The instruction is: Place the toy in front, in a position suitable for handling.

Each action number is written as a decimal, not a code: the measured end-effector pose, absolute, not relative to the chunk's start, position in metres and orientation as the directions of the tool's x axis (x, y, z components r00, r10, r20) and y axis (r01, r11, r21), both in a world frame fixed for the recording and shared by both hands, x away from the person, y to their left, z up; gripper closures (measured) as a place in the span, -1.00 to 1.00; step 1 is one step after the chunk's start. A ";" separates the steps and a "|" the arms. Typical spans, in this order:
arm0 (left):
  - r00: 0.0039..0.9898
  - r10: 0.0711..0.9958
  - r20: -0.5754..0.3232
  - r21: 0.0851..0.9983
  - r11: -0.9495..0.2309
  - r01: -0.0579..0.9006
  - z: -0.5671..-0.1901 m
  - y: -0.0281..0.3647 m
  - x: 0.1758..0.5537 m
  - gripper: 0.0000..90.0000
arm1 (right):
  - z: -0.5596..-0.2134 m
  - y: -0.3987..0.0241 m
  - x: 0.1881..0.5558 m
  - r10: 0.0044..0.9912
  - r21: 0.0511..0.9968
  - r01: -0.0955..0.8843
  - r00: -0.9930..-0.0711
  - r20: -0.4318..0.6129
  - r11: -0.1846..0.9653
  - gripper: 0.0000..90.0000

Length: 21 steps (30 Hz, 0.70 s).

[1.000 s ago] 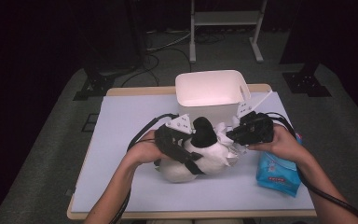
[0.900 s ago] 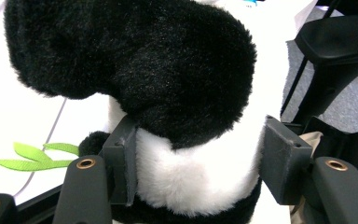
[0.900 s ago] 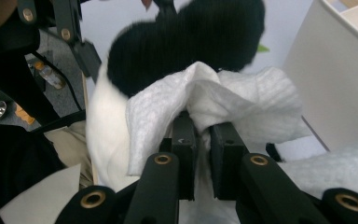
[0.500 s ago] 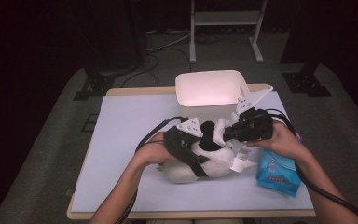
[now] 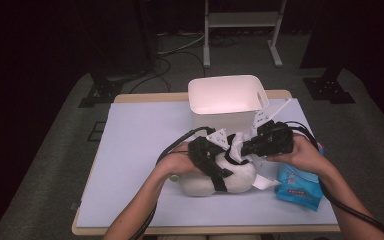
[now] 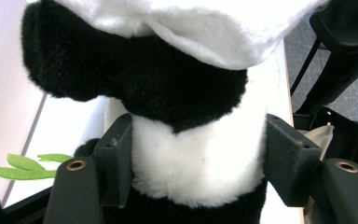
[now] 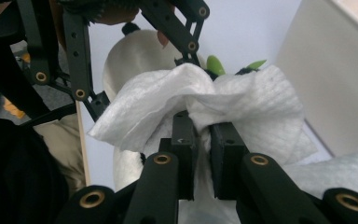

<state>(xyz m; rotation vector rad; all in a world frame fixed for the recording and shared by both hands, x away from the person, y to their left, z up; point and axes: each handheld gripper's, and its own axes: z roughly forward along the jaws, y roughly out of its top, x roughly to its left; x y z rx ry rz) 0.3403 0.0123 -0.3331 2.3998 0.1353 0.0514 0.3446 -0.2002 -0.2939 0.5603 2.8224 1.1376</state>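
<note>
table [image 5: 140,150]: big and pale, takes up the middle of the high view; nothing wrong here.
bin [image 5: 227,97]: white, upper middle, just behind the toy; a bump could push it back.
toy panda [image 5: 220,176]: lies in the lower middle of the high view; it could roll or slide if it is let go.
wipes pack [image 5: 299,186]: blue, lower right; an elbow may knock it off.
left gripper [image 6: 196,163]: jaws apart around the panda and just been opening, so I think the hold is loose.
right gripper [image 7: 200,135]: jaws together on the wipe.
wipe [image 7: 191,100]: white, crumpled, middle; hard rubbing could pull it free.
</note>
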 end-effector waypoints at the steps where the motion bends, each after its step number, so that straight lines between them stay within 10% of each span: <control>1: 0.994 0.113 -0.002 0.674 -0.734 0.085 -0.334 0.011 0.340 -0.29 | -0.296 -0.203 0.345 0.352 0.678 0.320 -0.931 0.096 0.662 0.80; 21: 0.978 0.211 -0.001 0.711 -0.688 0.149 -0.338 0.068 0.332 -0.58 | -0.313 -0.216 0.346 0.396 0.661 0.373 -0.910 0.123 0.652 0.79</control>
